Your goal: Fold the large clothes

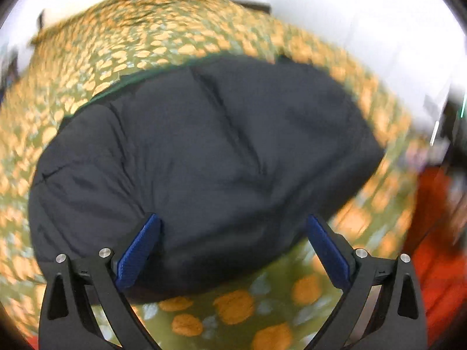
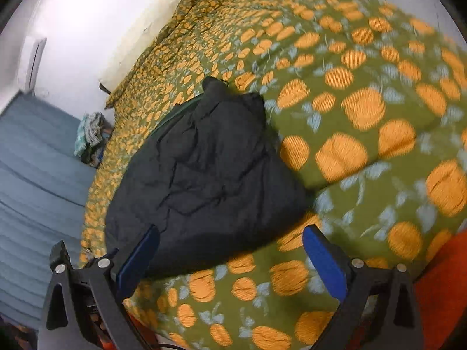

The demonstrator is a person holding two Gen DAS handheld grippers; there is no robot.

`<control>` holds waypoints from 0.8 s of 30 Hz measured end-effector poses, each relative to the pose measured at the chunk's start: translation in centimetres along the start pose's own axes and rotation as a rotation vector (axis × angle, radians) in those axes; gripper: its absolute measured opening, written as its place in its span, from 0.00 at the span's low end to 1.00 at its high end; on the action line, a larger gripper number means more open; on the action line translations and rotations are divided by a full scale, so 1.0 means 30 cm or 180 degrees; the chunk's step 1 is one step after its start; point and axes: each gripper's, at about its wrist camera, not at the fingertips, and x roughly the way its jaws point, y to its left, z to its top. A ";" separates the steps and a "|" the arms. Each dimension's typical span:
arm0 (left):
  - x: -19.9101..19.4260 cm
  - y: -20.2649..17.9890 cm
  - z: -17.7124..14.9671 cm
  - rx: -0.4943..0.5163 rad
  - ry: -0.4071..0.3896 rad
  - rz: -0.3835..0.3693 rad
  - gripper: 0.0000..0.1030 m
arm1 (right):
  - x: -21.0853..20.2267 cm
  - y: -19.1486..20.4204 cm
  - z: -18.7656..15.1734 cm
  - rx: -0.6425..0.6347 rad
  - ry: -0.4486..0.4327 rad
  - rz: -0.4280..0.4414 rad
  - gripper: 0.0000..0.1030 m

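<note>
A dark navy padded jacket lies folded in a compact bundle on a bed covered by a green quilt with orange fruit print. My left gripper is open just above the jacket's near edge, its blue pads spread wide with nothing between them. In the right wrist view the same jacket lies ahead and to the left. My right gripper is open over the jacket's near right corner and the quilt, holding nothing.
A grey-blue mat or floor covering lies left of the bed, with a small pile of cloth by the white wall. Red-orange fabric shows at the bed's right edge. Both views are motion-blurred.
</note>
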 end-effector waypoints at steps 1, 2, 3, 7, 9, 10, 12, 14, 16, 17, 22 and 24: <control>-0.021 0.045 0.057 -0.0247 -0.0128 -0.0135 0.97 | 0.018 0.001 -0.007 0.0047 0.0034 0.0067 0.97; -0.029 0.072 0.097 -0.0385 -0.0214 -0.0194 0.97 | 0.043 0.001 -0.012 0.0087 0.0060 0.0127 0.97; -0.026 0.089 0.129 -0.0464 -0.0268 -0.0200 0.97 | 0.069 0.003 -0.014 0.0109 0.0045 0.0162 0.97; 0.094 0.145 0.222 -0.0530 -0.0236 0.0285 0.97 | 0.175 -0.032 -0.005 0.0407 -0.0057 -0.0004 0.99; 0.193 0.168 0.207 -0.0541 0.0013 0.0367 0.96 | 0.226 -0.065 -0.014 0.0682 -0.0086 -0.0045 0.99; 0.231 0.170 0.197 -0.0516 0.0080 0.0378 0.97 | 0.244 -0.082 -0.025 0.0806 -0.0154 0.0037 0.99; 0.276 0.154 0.172 -0.0342 0.0011 0.0460 0.99 | 0.264 -0.087 -0.030 0.0861 -0.0290 0.0073 1.00; 0.295 0.147 0.154 -0.0291 -0.0013 0.0501 0.99 | 0.279 -0.083 -0.020 0.0882 -0.0354 0.0133 1.00; 0.305 0.151 0.145 -0.0311 -0.0039 0.0502 0.99 | 0.297 -0.085 -0.004 0.0963 -0.0431 0.0289 0.95; 0.308 0.151 0.141 -0.0309 -0.0056 0.0501 0.99 | 0.311 -0.081 0.006 0.0963 -0.0450 0.0331 0.86; 0.312 0.171 0.122 -0.0285 -0.0061 0.0495 0.99 | 0.264 0.032 0.030 0.0454 -0.0586 0.0447 0.35; 0.311 0.172 0.132 -0.0268 -0.0036 0.0493 0.99 | 0.201 0.171 0.025 -0.0109 -0.0712 0.0414 0.35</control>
